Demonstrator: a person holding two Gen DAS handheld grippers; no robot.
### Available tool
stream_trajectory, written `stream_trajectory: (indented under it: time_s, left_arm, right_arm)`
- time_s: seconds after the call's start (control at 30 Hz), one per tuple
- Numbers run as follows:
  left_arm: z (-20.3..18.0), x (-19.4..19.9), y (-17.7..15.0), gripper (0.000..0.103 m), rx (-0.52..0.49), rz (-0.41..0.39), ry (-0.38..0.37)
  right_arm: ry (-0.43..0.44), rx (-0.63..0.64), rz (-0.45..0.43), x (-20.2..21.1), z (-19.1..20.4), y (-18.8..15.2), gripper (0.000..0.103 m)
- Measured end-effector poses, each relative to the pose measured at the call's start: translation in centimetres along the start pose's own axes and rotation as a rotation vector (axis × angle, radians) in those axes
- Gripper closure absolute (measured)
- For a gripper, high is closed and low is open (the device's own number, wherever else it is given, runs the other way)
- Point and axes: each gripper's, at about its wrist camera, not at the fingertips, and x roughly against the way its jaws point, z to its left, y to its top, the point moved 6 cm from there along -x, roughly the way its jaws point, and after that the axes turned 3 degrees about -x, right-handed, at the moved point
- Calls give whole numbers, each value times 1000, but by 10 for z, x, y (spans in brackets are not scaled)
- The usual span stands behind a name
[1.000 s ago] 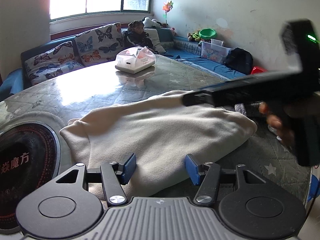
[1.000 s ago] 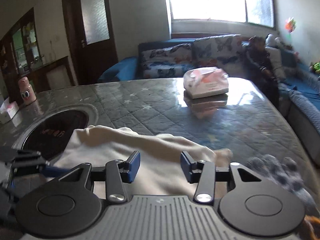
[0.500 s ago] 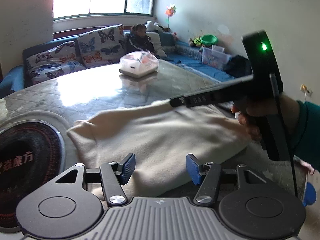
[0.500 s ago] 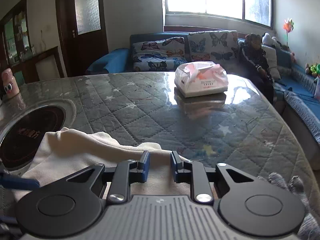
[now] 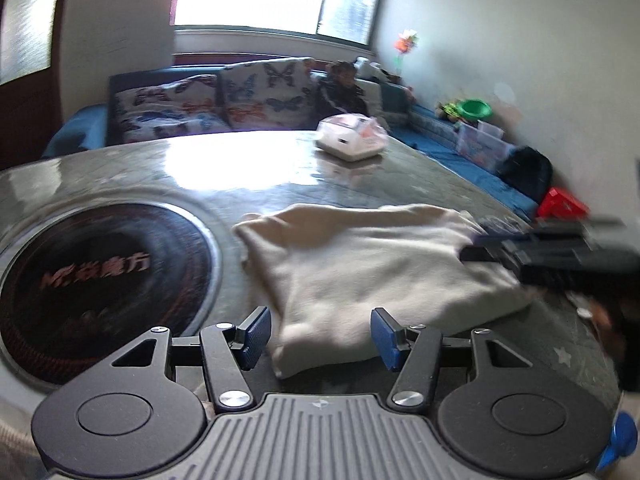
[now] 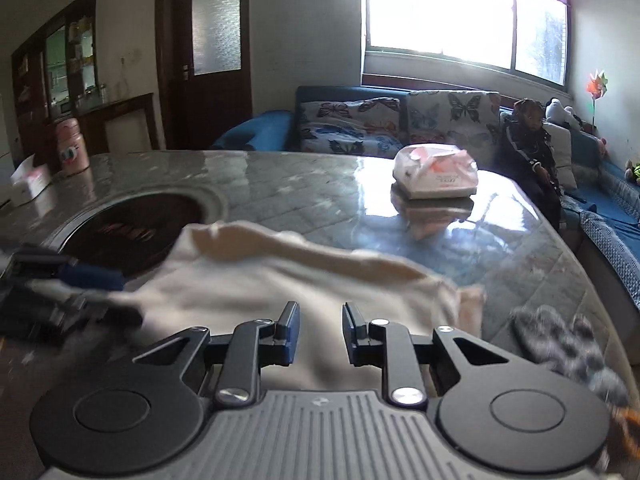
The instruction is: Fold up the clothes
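A cream garment [image 5: 360, 272] lies folded on the grey quilted table [image 5: 168, 184], just right of a round black cooker plate. My left gripper [image 5: 320, 338] is open, and the garment's near corner lies between its blue pads without being pressed. At the garment's right edge, my right gripper [image 5: 480, 250] appears low and blurred. In the right wrist view the garment [image 6: 280, 292] fills the narrow gap of my right gripper [image 6: 321, 334], whose jaws have closed in on a fold. My left gripper [image 6: 116, 292] is a blur at the garment's left edge.
The black cooker plate [image 5: 100, 280] is set into the table at the left. A tissue pack [image 6: 436, 176] sits toward the far side. A grey fuzzy cloth [image 6: 568, 344] lies by the right table edge. A person [image 6: 528, 136] sits on the butterfly-print sofa behind.
The right jaws narrowed from wide onto the garment. The right gripper dropped low to the garment's right edge. The left gripper shifted, so its view now shows more of the cooker plate.
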Motion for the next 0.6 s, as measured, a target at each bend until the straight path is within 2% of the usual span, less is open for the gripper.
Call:
stream_trajectory:
  time_s: [0.07,0.2,0.33,0.53,0.6]
  left_arm:
    - [5,-1,-3,50,9,11,27]
    - [13,0,-10,52,18,32,58]
    - [17,6,-9,52,17,14,68]
    - [22,2,-10,50,30,48,70]
    - [21,5,-9,51,27,42,72]
  right_arm:
    - [-10,-5,12,1,3,-11,80]
    - [-28,-34,7,3,2,-21,79]
    - [-50,-77,-36,17,1,-19,70]
    - [-102,-96,-23,15,-5,-30,69]
    - [-109,-100,-33,20,-1,-29,58]
